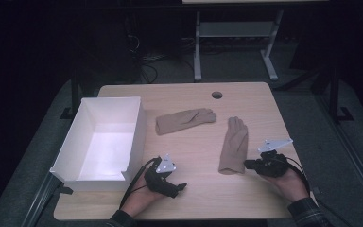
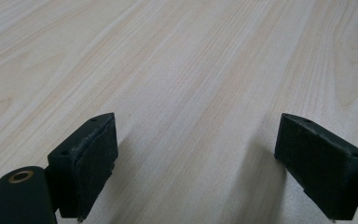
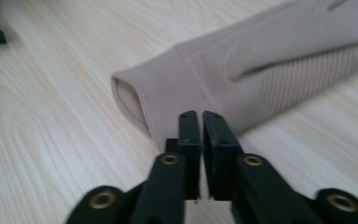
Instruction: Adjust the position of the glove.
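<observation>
We see the high view dim and dark at its edges, with glare inside the white box (image 1: pixel 105 142); the gripper views are bright, soft shadows under the fingers (image 2: pixel 91 163), glove (image 3: pixel 242 79) blurred beyond the fingertips (image 3: pixel 189 126)

A light wooden table (image 1: pixel 189 194) with a round cable hole (image 1: pixel 217 95) near its far edge is carrying everything here. A white open box (image 1: pixel 105 142) is sitting on its left side, reaching past the left edge. Two beige gloves are lying flat on the wood: one glove (image 1: pixel 185 120) is resting crosswise near the middle, just beside the box, and the other glove (image 1: pixel 234 145) is lying lengthwise to the right, apart from the first.
</observation>
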`<state>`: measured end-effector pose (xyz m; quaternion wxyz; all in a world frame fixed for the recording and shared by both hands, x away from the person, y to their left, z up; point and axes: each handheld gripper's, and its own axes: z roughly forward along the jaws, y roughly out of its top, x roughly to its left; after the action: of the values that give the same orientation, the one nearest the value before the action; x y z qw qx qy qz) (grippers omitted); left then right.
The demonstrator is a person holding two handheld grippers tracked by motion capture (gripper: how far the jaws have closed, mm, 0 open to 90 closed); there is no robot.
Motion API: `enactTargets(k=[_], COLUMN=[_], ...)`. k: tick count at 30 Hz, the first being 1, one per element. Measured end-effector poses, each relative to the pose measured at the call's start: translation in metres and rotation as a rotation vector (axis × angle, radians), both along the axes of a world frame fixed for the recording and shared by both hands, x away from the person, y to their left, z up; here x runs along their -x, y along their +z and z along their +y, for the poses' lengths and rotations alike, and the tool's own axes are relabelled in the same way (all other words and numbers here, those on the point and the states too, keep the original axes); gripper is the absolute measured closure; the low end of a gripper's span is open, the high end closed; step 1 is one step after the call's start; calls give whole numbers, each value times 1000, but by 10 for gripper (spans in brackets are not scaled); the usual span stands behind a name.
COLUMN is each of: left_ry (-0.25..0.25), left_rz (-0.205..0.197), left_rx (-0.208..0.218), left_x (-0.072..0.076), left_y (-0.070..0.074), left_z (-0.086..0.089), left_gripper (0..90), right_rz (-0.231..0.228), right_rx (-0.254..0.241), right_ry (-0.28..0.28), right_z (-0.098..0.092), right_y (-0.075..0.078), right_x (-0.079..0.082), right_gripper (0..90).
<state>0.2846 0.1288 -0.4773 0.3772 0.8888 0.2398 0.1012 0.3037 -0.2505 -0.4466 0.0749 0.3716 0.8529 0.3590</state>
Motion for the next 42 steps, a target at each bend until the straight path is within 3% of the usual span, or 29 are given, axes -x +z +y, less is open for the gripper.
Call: enactTargets(k=[11, 24, 28, 42], left_ry=[-1, 0, 0, 0], left_rz=[4, 4, 4, 3], left_rx=[-5, -5, -5, -5], left_x=[0, 0, 0, 0], left_y=[1, 1, 0, 0], left_z=[0, 0, 0, 0], left_gripper=[126, 126, 126, 126], right_rz=[-10, 14, 24, 31], right_rx=[-23, 27, 57, 64], right_ry=[26, 45, 52, 56], right_z=[14, 32, 34, 30], right_y=[4, -11, -16, -15], right_x=[-22, -49, -50, -46], right_gripper=[899, 898, 898, 900])
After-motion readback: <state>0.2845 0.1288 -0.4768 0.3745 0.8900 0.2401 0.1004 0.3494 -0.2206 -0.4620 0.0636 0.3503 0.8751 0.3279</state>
